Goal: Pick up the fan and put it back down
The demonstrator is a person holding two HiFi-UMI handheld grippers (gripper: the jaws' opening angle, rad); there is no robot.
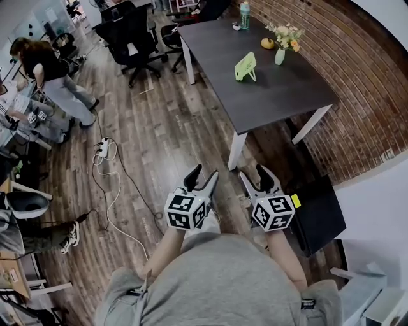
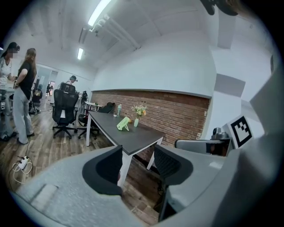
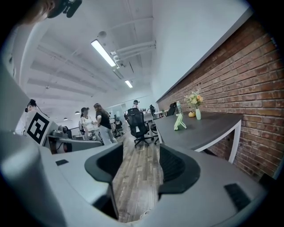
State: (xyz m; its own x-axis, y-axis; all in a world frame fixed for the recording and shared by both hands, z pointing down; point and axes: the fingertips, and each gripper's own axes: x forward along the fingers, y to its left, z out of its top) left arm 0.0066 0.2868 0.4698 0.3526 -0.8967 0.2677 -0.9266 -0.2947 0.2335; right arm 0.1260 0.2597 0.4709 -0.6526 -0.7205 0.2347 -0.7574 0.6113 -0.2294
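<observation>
Left hand-held gripper (image 1: 204, 173): cube w/ b/w square markers. Jaws wide apart, holding nothing; only floor & a white table leg show btwn them in the left gripper view.

Right hand-held gripper (image 1: 253, 172): same kind of marker cube, plus a small yellow tag (image 1: 296, 200) at the cube's right edge, any print too small to read. Jaws also wide, only wood floor btwn them.

Bottle (image 1: 245, 14), far ahead of both at the tabletop's far end: label too small to read.

Fan (image 1: 245, 66): pale green, flat slab-like body, tilted on a small stand of the same colour. Any brand mark is too small to tell. It stands on the dark tabletop (image 1: 280, 102), well ahead of both hand-held grippers, touching neither, closer to the right one's line than the left's. Just beyond it, to the right: an orange fruit (image 1: 268, 43) & a pale green vase (image 1: 280, 56) w/ flowers.
</observation>
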